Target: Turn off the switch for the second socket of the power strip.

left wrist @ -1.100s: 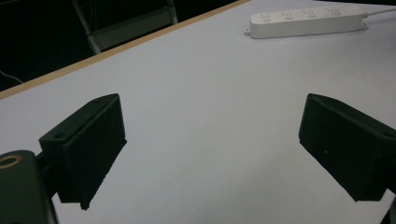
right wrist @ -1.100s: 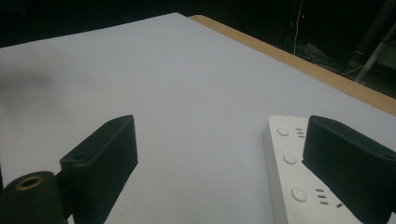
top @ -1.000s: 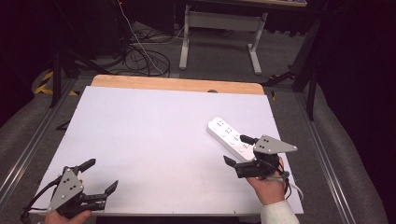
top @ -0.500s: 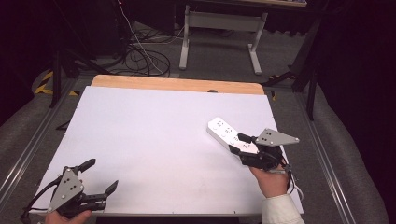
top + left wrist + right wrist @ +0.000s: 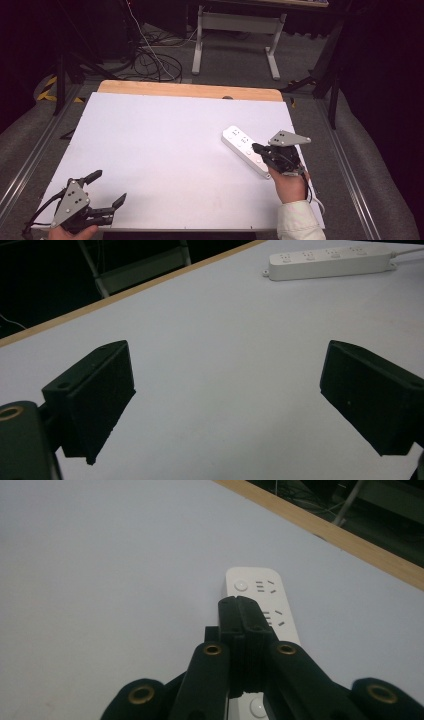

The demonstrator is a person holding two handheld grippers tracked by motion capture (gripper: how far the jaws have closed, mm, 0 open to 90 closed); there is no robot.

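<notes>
From the high view, your right hand [image 5: 289,184] and its gripper cover the near end of the white power strip [image 5: 243,147], so you cannot make out how that end lies. The strip rests diagonally on the white table [image 5: 165,150]. Your right gripper [image 5: 257,148] sits over the strip's near half with its jaws clenched together, tips above the strip's top face; whether they touch it you cannot tell from here. Your left gripper [image 5: 107,190] is far from the strip, at the table's near edge, jaws spread wide with nothing between them. Your left hand [image 5: 70,232] is cut off by the bottom edge of the picture.

In your left gripper view, the left gripper [image 5: 227,395] has both jaws partly cut off by the frame, standing well apart over bare table [image 5: 220,340]. The power strip [image 5: 330,262] lies far beyond them.

In your right gripper view, the right gripper [image 5: 245,607] hides the strip's middle sockets. Its jaws are pressed shut with no gap, holding nothing, their tips over the power strip [image 5: 255,587] just short of its round button.
</notes>
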